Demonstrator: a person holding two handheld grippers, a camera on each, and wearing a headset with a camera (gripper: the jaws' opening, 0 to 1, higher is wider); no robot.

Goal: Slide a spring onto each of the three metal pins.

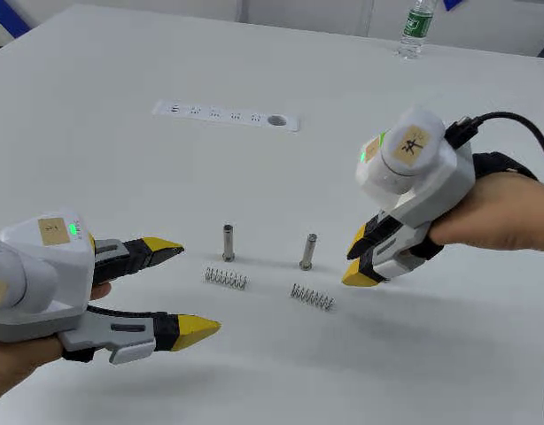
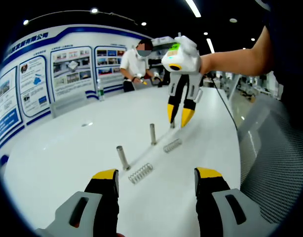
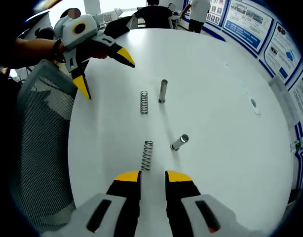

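Observation:
Two short metal pins stand upright on the white table, one on the left and one on the right. A loose spring lies flat in front of each: the left spring and the right spring. My left gripper is wide open and holds nothing, just left of the left spring and left pin. My right gripper hovers beside the right pin, jaws a little apart and bare. In the right gripper view, the right spring lies just beyond its tips, beside the pin.
A white power strip lies farther back on the table, and a plastic bottle stands at the far edge. A black cable trails from the right gripper. A mesh chair stands at the table's near side. People stand in the background.

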